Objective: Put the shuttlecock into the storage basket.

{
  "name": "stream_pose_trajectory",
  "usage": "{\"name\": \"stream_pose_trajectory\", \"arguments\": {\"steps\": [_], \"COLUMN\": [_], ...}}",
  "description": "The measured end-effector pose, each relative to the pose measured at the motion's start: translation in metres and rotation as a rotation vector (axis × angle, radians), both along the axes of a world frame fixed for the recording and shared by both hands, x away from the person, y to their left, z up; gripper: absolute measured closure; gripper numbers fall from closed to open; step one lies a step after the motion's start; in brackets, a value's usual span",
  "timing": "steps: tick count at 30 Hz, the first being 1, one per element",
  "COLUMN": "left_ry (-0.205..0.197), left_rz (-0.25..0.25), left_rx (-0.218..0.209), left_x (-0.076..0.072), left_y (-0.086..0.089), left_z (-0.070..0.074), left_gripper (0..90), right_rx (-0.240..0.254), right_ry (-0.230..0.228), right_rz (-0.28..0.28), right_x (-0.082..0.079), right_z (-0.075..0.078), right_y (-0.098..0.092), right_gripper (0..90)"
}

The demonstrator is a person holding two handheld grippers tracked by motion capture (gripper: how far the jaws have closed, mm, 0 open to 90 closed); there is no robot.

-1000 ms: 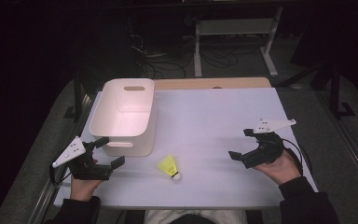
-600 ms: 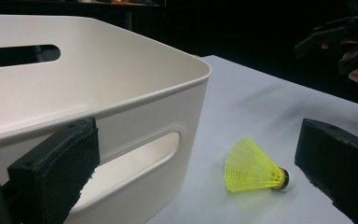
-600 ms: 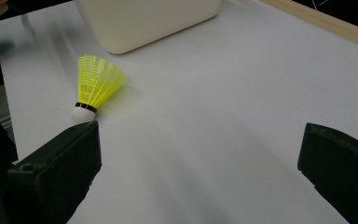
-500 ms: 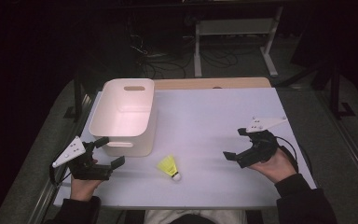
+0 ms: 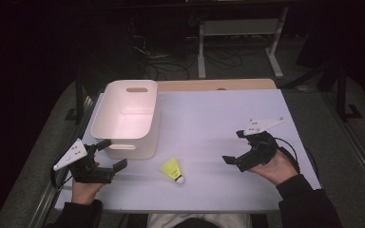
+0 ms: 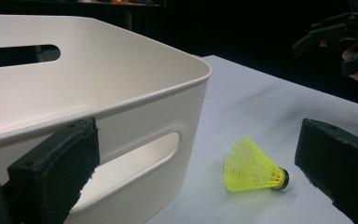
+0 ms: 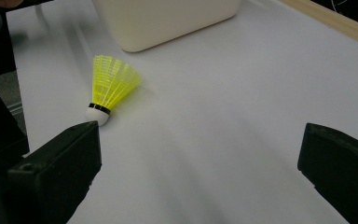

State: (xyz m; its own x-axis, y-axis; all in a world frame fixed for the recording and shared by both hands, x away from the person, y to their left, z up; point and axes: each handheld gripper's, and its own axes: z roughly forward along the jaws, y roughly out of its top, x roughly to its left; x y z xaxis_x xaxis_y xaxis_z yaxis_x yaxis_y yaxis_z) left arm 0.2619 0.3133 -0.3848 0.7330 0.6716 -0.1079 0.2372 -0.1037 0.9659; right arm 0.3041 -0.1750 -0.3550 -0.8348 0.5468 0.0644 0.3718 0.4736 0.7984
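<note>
White tabletop (image 5: 209, 118), dark room: your left gripper (image 5: 105, 156) and right gripper (image 5: 235, 148) both gape wide and empty, flanking the yellow shuttlecock (image 5: 172, 170) lying lower centre, just beside the white bin (image 5: 129, 118).

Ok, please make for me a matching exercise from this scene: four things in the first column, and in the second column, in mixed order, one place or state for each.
Column 1
1. shuttlecock
2. white bin
3. left gripper
4. right gripper

Column 2
a. open, beside the bin's near wall
b. lying on its side, cork towards the person
c. open, held over the table's right part
d. standing at the table's left, nothing inside

Pairs: 1-b, 2-d, 3-a, 4-c
</note>
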Motion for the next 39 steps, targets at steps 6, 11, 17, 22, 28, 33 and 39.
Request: {"name": "stream_pose_trajectory", "arguments": {"steps": [6,11,17,22,28,33,39], "left_ry": [0.0,0.0,0.0,-0.001,0.0,0.0,0.0], "left_rz": [-0.001,0.0,-0.001,-0.001,-0.002,-0.002,-0.005], "left_rx": [-0.001,-0.001,-0.001,-0.001,-0.001,-0.002,-0.003], "left_x": [0.0,0.0,0.0,0.0,0.0,0.0,0.0], "left_y": [0.0,0.0,0.0,0.0,0.0,0.0,0.0], "left_z": [0.0,0.0,0.0,0.0,0.0,0.0,0.0], "left_gripper": [0.0,0.0,0.0,0.0,0.0,0.0,0.0], "right_rx": [-0.013,-0.018,-0.023,-0.032,-0.038,-0.044,-0.052], "right_ry": [0.006,0.01,0.013,0.014,0.02,0.02,0.028], "right_rz": [0.019,0.032,0.045,0.059,0.071,0.085,0.103], "right_x": [0.001,0.002,0.003,0.003,0.004,0.005,0.006], "right_z": [0.0,0.001,0.002,0.003,0.005,0.006,0.008], "right_y": [0.007,0.012,0.018,0.024,0.028,0.033,0.04], "right_gripper": [0.0,0.0,0.0,0.0,0.0,0.0,0.0]}}
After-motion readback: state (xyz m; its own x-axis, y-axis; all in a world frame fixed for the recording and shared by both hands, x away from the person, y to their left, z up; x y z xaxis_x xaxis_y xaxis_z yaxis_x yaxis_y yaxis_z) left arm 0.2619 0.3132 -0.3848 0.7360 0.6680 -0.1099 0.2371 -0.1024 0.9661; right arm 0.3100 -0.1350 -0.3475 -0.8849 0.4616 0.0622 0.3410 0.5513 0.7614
